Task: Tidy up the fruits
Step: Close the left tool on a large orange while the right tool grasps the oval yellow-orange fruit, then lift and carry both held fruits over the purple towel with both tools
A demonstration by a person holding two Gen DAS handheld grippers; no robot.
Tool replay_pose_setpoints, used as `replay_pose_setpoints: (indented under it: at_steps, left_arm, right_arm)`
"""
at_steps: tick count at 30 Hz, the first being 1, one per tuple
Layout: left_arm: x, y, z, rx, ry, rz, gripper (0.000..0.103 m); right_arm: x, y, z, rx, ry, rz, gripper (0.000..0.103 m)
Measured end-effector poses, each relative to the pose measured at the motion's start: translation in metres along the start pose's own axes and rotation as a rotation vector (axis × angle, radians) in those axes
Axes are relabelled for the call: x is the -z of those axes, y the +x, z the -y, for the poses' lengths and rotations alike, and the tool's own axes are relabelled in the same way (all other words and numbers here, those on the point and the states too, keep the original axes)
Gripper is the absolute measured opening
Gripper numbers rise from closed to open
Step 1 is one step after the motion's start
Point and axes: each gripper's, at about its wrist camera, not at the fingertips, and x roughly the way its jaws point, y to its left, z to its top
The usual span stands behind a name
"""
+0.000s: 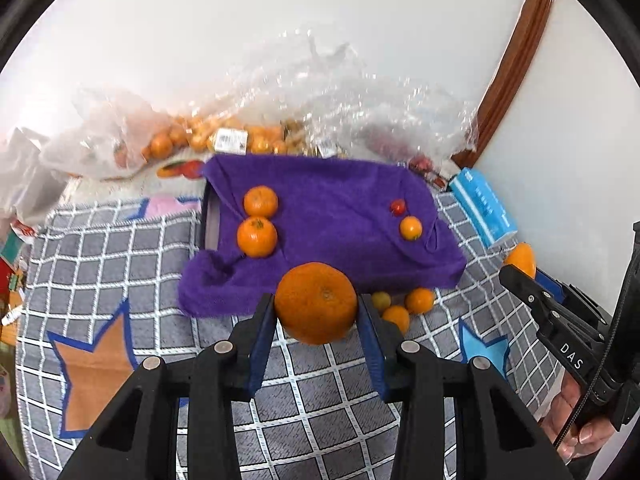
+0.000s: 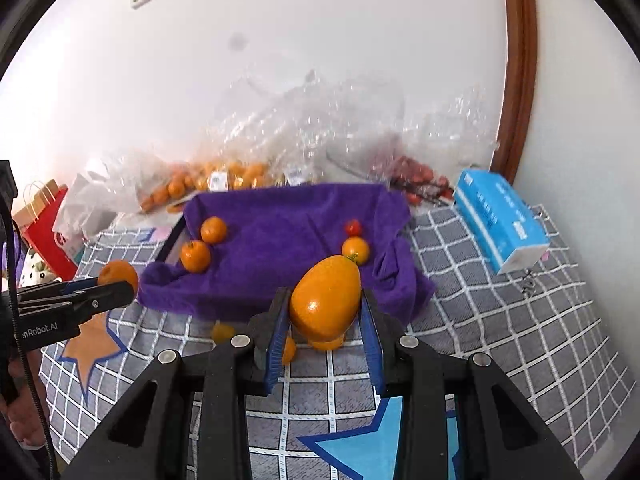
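My left gripper point(image 1: 317, 312) is shut on a round mandarin point(image 1: 316, 302), held above the checked mat just in front of the purple towel point(image 1: 320, 216). My right gripper point(image 2: 325, 320) is shut on an oval orange tomato point(image 2: 325, 300), also raised near the towel's front edge. On the towel lie two mandarins point(image 1: 258, 220) at the left, and a small red tomato point(image 1: 398, 207) with a small orange tomato point(image 1: 411, 228) at the right. Loose small orange fruits point(image 1: 404, 306) lie on the mat by the towel's front. Each gripper shows in the other's view, still carrying its fruit.
Clear plastic bags point(image 1: 280, 120) of oranges and red fruit are heaped against the white wall behind the towel. A blue tissue box point(image 2: 500, 220) lies at the right. A red paper bag point(image 2: 44, 220) stands at the far left. The grey checked mat point(image 1: 120, 248) covers the surface.
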Motion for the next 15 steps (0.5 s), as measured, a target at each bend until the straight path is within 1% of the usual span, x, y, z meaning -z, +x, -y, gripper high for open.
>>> replay_pose_setpoints:
  at_steps: [8, 15]
  left_arm:
    - [-0.014, -0.023, 0.002, 0.008, -0.005, 0.062, 0.039]
    - [-0.022, -0.036, 0.004, 0.010, -0.004, 0.096, 0.039]
  right_arm:
    - [-0.016, -0.018, -0.006, 0.010, -0.009, 0.047, 0.034]
    - [-0.026, -0.027, -0.010, 0.014, -0.021, 0.073, 0.034]
